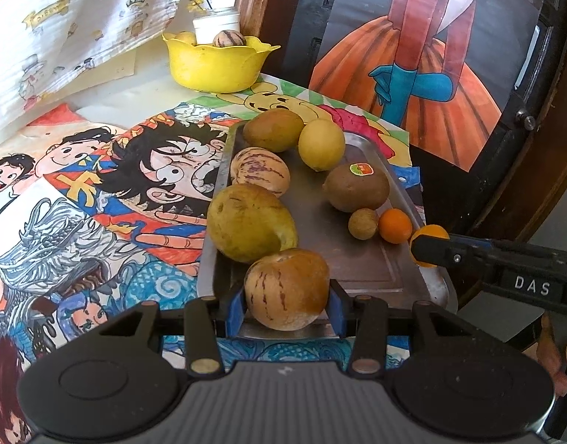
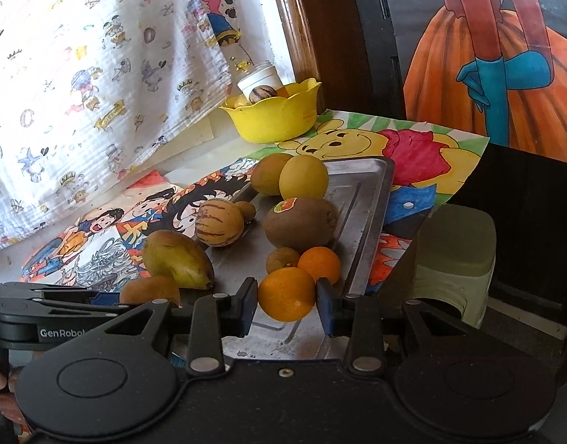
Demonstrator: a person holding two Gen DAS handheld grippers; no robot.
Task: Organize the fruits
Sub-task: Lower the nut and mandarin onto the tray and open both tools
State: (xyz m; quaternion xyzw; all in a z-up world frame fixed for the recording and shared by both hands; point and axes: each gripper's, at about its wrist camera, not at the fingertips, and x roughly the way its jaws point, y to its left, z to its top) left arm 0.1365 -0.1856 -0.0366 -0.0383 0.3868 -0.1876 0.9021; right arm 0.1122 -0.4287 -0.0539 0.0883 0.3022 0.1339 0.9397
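A metal tray [image 1: 361,259] [image 2: 361,199] holds several fruits: a mango [image 1: 250,227] [image 2: 176,259], a striped pepino melon [image 1: 259,172] [image 2: 218,222], a lemon [image 1: 321,144] [image 2: 303,177], a stickered kiwi [image 1: 356,188] [image 2: 300,224] and a small orange [image 1: 395,225] [image 2: 319,263]. My left gripper [image 1: 287,305] is shut on a second striped pepino melon [image 1: 287,288] at the tray's near end. My right gripper [image 2: 286,305] is shut on an orange [image 2: 286,294] [image 1: 429,235] at the tray's near right edge. A yellow bowl [image 1: 216,64] [image 2: 274,120] at the back holds fruit.
A white jar [image 1: 216,26] [image 2: 259,77] stands behind the bowl. Cartoon drawings [image 1: 98,192] cover the table. A patterned cloth [image 2: 80,92] hangs at the left. A green stool [image 2: 453,259] stands at the right, below the table edge. A dark door with a poster [image 1: 412,55] rises behind.
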